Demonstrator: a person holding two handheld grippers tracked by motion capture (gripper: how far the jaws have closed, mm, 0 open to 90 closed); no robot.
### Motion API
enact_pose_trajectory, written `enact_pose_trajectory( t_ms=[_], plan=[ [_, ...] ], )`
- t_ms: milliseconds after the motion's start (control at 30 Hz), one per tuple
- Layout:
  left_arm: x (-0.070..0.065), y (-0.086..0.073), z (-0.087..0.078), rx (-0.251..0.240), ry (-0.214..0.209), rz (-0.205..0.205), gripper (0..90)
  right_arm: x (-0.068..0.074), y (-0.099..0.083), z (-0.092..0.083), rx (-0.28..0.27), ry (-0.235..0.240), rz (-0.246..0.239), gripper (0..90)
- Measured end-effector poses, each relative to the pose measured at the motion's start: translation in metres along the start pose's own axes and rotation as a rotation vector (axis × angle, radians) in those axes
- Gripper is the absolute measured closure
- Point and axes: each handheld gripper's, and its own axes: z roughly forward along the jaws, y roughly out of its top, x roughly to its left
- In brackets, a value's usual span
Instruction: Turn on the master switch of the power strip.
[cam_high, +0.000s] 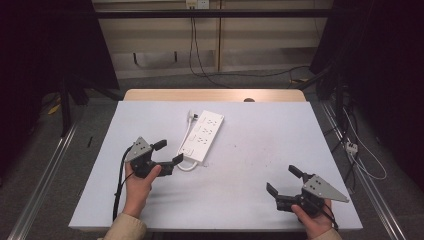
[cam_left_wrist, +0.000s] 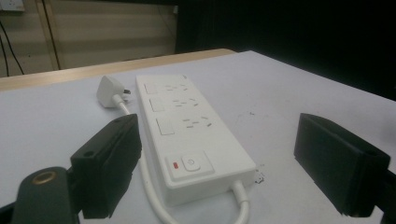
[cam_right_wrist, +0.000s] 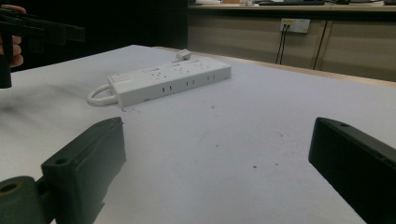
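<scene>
A white power strip (cam_high: 202, 135) lies on the table, slightly left of the middle, with its short white cable (cam_high: 186, 165) looped at the near end and its plug (cam_high: 192, 117) lying beside the far end. Its red light and round switch (cam_left_wrist: 190, 164) face my left gripper (cam_high: 168, 152), which is open and hovers just short of that near end, with nothing between the jaws. In the left gripper view the strip (cam_left_wrist: 188, 133) lies between the two black jaws. My right gripper (cam_high: 283, 180) stands open near the front right corner, far from the strip (cam_right_wrist: 169, 81).
The grey-white table (cam_high: 260, 150) carries small dark specks in its middle. A wooden edge (cam_high: 215, 95) runs along the far side. Cables trail on the floor (cam_high: 360, 150) at the right, and dark frames stand at both sides.
</scene>
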Motion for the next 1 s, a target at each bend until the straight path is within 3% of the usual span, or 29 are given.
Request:
enact_pose_trajectory(
  t_ms=[600,1000],
  plan=[
    [0.002,0.002,0.007,0.003,0.006,-0.012,16.4,0.000,0.001,0.000,-0.006,-0.003,-0.002,3.6],
    [0.003,0.002,0.015,0.021,0.015,0.000,24.3,0.000,0.000,0.000,-0.006,-0.003,0.000,3.6]
  ],
)
